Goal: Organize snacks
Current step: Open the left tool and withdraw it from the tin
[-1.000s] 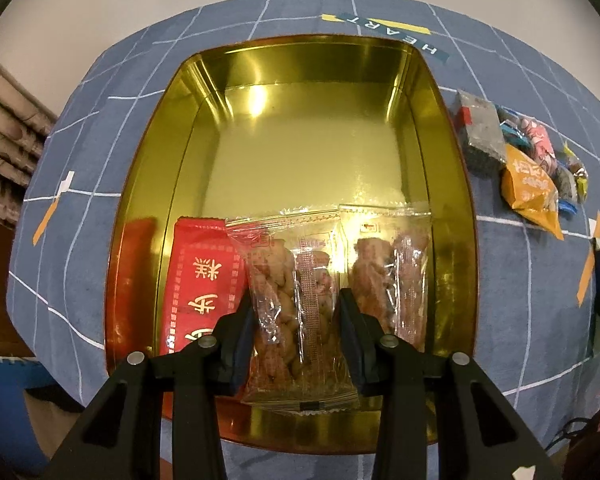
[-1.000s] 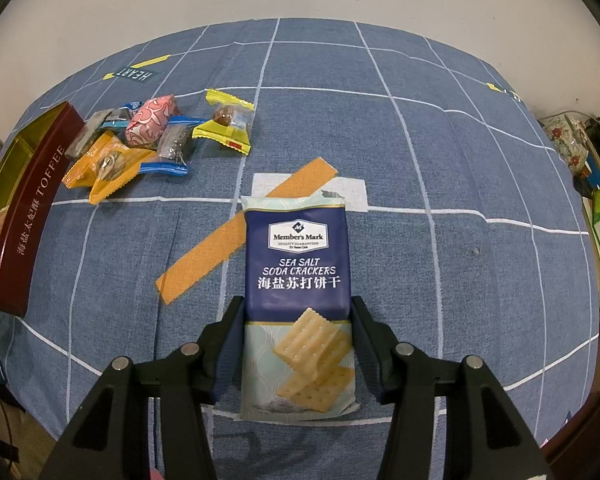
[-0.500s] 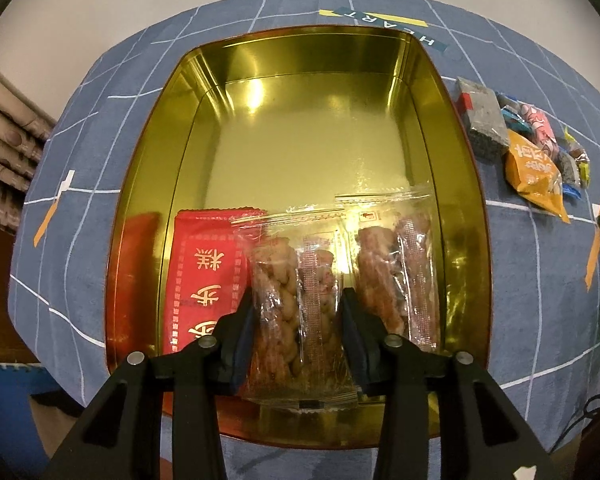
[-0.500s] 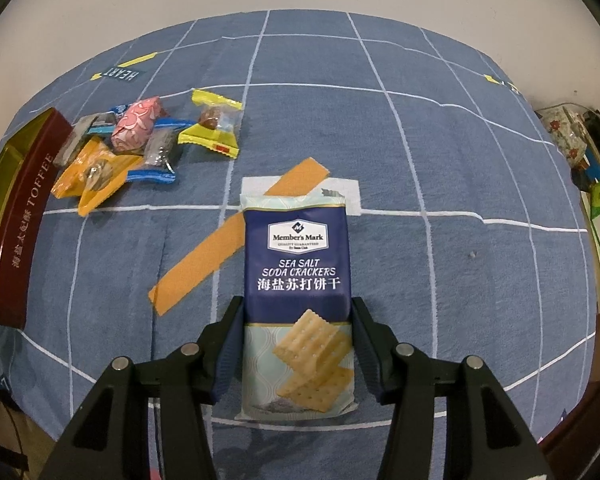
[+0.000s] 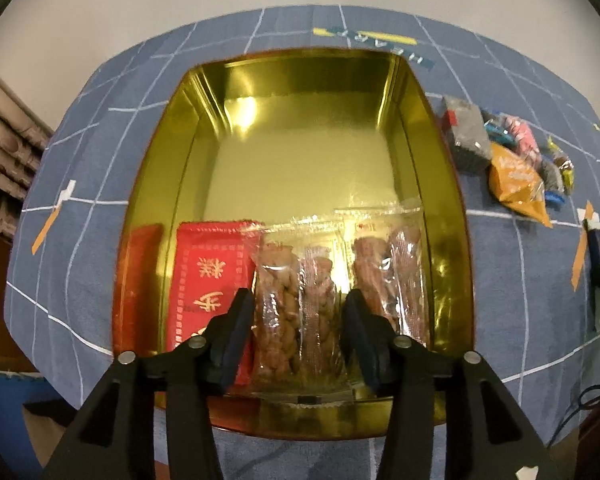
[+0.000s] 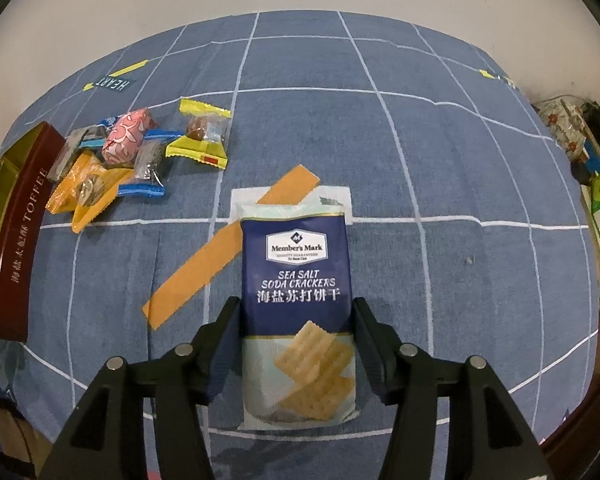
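An open gold tin (image 5: 464,240) sits on the blue checked cloth. At its near end a red packet (image 5: 212,276) and two clear nut packets lie side by side. My left gripper (image 5: 298,320) straddles the middle nut packet (image 5: 296,312); its jaws are opening and the pads stand just off the wrapper. The other nut packet (image 5: 388,272) lies to its right. My right gripper (image 6: 296,320) straddles a navy soda cracker packet (image 6: 296,272) lying flat on the cloth; its jaws are opening slightly, pads at the packet's edges.
A pile of small wrapped candies (image 6: 132,160) lies between the tin's dark red wall (image 6: 16,240) and the crackers. Orange tape (image 6: 220,248) is stuck to the cloth. Boxes and clutter (image 6: 596,184) crowd the table's right edge.
The left jaws have spread away from the nut packet, which stays in the tin. The right jaws have widened a little around the cracker packet, which has not moved.
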Tool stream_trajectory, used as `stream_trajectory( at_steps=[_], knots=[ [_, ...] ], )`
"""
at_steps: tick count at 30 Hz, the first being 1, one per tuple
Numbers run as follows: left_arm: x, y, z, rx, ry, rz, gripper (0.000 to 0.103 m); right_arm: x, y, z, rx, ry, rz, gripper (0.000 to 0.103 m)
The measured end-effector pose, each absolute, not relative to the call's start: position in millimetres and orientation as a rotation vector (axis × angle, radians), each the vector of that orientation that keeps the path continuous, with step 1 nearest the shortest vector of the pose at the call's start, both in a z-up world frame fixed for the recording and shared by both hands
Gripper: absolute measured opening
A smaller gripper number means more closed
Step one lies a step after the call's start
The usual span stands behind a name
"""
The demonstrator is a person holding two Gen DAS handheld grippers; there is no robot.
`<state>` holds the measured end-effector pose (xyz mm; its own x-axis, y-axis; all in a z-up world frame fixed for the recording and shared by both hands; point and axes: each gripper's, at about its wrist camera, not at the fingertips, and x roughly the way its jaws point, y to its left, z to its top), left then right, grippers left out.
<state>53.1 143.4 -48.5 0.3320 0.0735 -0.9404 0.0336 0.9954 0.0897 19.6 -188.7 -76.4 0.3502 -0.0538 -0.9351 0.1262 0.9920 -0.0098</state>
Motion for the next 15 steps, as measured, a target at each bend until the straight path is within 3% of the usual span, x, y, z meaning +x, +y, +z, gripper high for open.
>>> stream_trajectory(
  at_steps=[15],
  knots=[
    [45.7,168.2,-15.4,0.019,1.129,0.031,0.068,14.6,-172.5,-68.7,0.044,1.197,-0.153,0.051]
  ],
)
